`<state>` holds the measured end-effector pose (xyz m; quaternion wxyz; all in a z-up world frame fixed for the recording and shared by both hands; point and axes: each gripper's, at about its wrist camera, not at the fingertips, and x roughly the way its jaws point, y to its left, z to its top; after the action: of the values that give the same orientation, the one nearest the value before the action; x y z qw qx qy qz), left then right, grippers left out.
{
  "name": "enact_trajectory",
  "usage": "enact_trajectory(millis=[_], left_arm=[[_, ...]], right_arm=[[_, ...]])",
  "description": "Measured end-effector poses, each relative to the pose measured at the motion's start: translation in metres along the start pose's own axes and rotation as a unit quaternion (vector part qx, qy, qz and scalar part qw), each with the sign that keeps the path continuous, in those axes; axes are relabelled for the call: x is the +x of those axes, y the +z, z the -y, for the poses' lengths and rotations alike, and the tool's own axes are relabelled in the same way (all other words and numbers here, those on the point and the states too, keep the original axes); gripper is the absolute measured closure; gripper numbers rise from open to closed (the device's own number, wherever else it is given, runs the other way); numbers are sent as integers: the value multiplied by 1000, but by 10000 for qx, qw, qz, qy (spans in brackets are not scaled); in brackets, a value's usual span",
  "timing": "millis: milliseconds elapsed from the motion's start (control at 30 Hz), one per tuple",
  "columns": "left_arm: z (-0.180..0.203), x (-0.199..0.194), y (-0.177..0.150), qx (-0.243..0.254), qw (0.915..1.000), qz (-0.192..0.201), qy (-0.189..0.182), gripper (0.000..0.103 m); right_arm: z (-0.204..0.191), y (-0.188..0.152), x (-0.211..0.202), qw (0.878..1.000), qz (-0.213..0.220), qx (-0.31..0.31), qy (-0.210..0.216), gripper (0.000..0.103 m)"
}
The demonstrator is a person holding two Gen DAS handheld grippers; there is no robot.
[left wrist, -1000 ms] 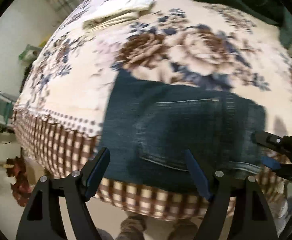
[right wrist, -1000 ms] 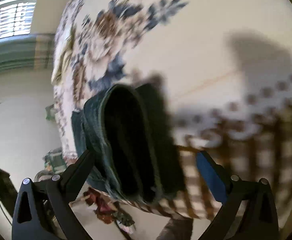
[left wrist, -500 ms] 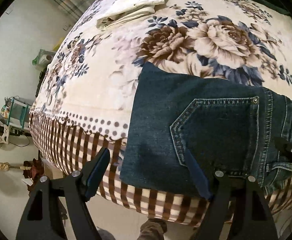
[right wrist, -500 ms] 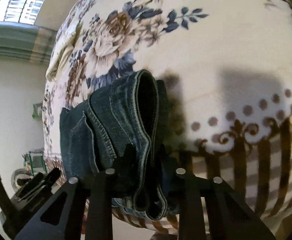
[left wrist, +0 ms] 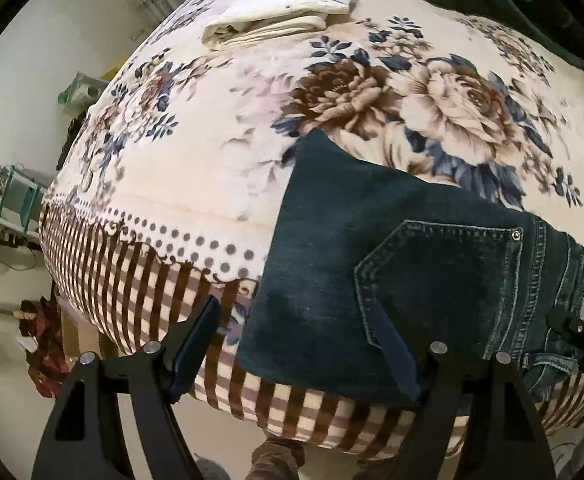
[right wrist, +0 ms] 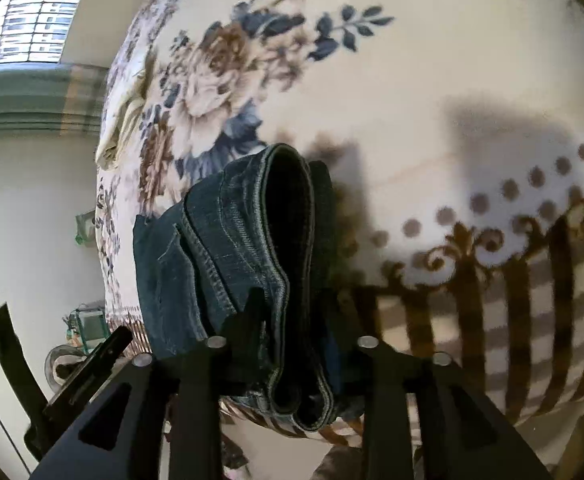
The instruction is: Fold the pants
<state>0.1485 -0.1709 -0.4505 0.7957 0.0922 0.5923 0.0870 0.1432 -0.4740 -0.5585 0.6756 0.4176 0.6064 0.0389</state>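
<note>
I am looking at the jeans [left wrist: 376,276], which are lying as a compact folded stack at the near edge of the bed [left wrist: 195,152], pocket side up, with the near part hanging slightly over the checked border.

Right gripper [right wrist: 292,328]: I am holding it pinched narrow on the waistband end of the jeans [right wrist: 247,248]; denim layers are sitting between the fingers, and the band is gaping open above the grip.

Left gripper [left wrist: 296,344]: I am holding it spread wide with nothing between the fingers. It is hovering just in front of the near edge of the stack; one finger [left wrist: 392,356] is overlapping the denim in the view, but I cannot tell whether it is touching.

Step, as I judge it: I am working a late fold or a final tidy, since the stack is already small.

Next move, as I judge it: I am planning to close the left gripper on the free near corner, then lift both ends evenly. Risk: layers slipping out of the right grip, or the stack sliding off the edge.

Folded cream cloth [left wrist: 279,12] is lying well apart, farther up the bed.
</note>
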Motion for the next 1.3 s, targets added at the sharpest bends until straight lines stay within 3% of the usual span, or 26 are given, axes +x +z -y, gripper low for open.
enact_trajectory(millis=[133,267,400,433,467,567,800,867,933,1067,1133,1167,1233,1267,1300], left_arm=[[-10,5,1,-116,9999,-32,-38,27],[-21,11,1,-154,9999,-59,39,27],[-36,14,4,-231,9997,-81,56,27],[-40,15,5,-265,9996,-88,51,27],[-44,15,7,-300,9995,-94,33,27],[-51,16,13,-405,9991,-110,-105,27],[-60,24,22,-645,9969,-205,-397,27],[-63,26,22,-710,9961,-231,-465,27],[-65,29,20,-755,9954,-287,-521,27],[-64,32,15,-728,9950,-360,-580,27],[-62,32,12,-687,9952,-359,-595,27],[-61,33,11,-662,9953,-367,-604,27],[-58,34,9,-621,9954,-387,-626,27],[-57,34,9,-610,9953,-398,-640,27],[-56,34,8,-598,9953,-388,-648,27]], right_arm=[[-2,-2,5,9996,218,2,-169,62],[-18,-17,-1,9958,662,-310,-548,80],[-18,-26,-18,9948,866,-216,-482,84],[-18,-27,-26,9936,964,-225,-539,88],[-17,-28,-35,9922,1081,-274,-564,99],[-10,-24,-63,9903,1257,-276,-533,99],[-4,-15,-79,9935,1074,-215,-311,99],[-12,-19,-70,9964,639,-500,-232,99],[-1,-22,-45,9996,-47,-289,-35,98],[25,-17,-28,9990,-225,283,259,84],[37,-11,-19,9952,-282,690,629,56],[40,-9,-13,9928,-336,822,797,37],[40,-8,0,9920,-379,917,775,33],[37,-8,1,9944,-297,797,630,41],[31,-9,-2,9978,-112,577,310,72]])
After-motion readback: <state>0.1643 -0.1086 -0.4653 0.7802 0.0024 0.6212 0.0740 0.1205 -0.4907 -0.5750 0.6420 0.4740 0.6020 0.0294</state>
